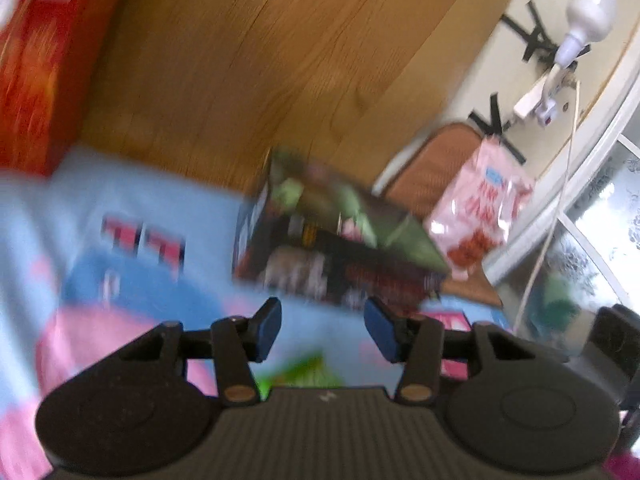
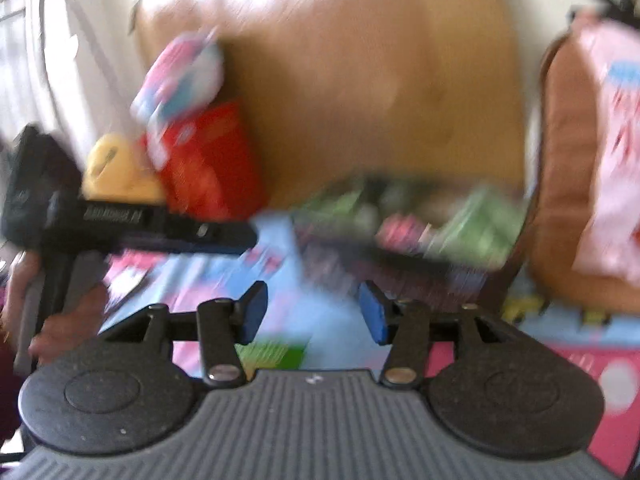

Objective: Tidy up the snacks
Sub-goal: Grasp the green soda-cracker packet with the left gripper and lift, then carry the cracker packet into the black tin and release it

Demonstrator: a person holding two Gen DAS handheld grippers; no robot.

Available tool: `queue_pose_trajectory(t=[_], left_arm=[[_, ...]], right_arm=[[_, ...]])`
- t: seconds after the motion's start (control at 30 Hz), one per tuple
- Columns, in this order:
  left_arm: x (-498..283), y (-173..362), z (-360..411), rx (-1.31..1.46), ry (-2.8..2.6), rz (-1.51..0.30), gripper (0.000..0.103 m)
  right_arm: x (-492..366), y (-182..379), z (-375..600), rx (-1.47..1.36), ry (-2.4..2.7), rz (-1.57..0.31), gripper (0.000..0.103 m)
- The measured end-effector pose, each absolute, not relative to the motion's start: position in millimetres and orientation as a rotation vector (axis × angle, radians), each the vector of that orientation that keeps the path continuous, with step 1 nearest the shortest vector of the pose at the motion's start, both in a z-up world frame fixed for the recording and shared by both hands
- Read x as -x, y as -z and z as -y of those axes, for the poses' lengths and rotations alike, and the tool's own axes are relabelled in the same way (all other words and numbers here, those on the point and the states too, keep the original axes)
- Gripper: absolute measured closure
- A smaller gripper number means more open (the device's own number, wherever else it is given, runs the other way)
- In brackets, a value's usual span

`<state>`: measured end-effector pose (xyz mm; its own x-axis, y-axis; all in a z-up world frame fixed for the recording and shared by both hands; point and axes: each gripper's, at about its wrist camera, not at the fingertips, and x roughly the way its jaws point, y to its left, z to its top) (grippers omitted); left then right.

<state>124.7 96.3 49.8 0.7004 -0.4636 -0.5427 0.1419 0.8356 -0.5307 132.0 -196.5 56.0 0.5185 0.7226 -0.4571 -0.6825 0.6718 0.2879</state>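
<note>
A dark box with green and pink print [image 1: 336,240] lies on a blue and pink printed cloth [image 1: 120,208], just ahead of my left gripper [image 1: 322,330], which is open and empty. A pink snack bag [image 1: 480,212] leans in a brown basket [image 1: 424,164] to its right. A red box [image 1: 36,64] stands at far left. In the blurred right wrist view my right gripper [image 2: 312,312] is open and empty before the same dark box [image 2: 404,236]. The pink bag [image 2: 612,152] sits in the brown basket [image 2: 568,184] at right.
A wooden panel [image 1: 260,60] stands behind the cloth. A bulb on a white clamp [image 1: 580,28] and a cord hang on the wall. In the right wrist view a red bag [image 2: 212,168], a yellow item [image 2: 116,172] and a pink-blue pack [image 2: 184,76] lie at left behind the other handheld gripper [image 2: 120,220].
</note>
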Motion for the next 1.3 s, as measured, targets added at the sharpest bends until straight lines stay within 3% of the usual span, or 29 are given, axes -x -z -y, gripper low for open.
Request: queue_pose_trajectory(t=[0.1,0.23,0.37,0.53,0.6,0.9,1.3], left_arm=[[-111.3,-37.6,-93.9,0.504,0.340,-0.770,0.056],[-109.9,-22.5,-83.5,0.528,0.346,-0.833,0.056],[-107.8,-12.6,-70.7,0.489,0.298,-0.854,0.065],[-87.7,-30.6,-72.1,0.481,0.300,-0.798,0.067],[-79.3,-40.2,-69.7,0.469,0.313,-0.769,0.067],[-35.0,-48.9,-47.4,0.391,0.367,-0.733,0.067],[-31.6,-24.7,-33.9,0.356,0.365,-0.800,0.064]], right_arm=[[-110.7,-44.4,184.7,-0.004,-0.884,-0.646,0.040],[-99.0,-34.9,159.9,0.093,-0.905,-0.701,0.040],[-100.6,-24.2,139.1,0.145,-0.907,-0.753,0.040],[-73.1,-29.9,133.0,0.221,-0.848,-0.650,0.062],[-61.1,-35.7,138.4,0.227,-0.829,-0.603,0.065],[-4.7,-39.3,163.2,0.199,-0.761,-0.450,0.065],[8.2,-12.2,178.1,0.113,-0.704,-0.504,0.060]])
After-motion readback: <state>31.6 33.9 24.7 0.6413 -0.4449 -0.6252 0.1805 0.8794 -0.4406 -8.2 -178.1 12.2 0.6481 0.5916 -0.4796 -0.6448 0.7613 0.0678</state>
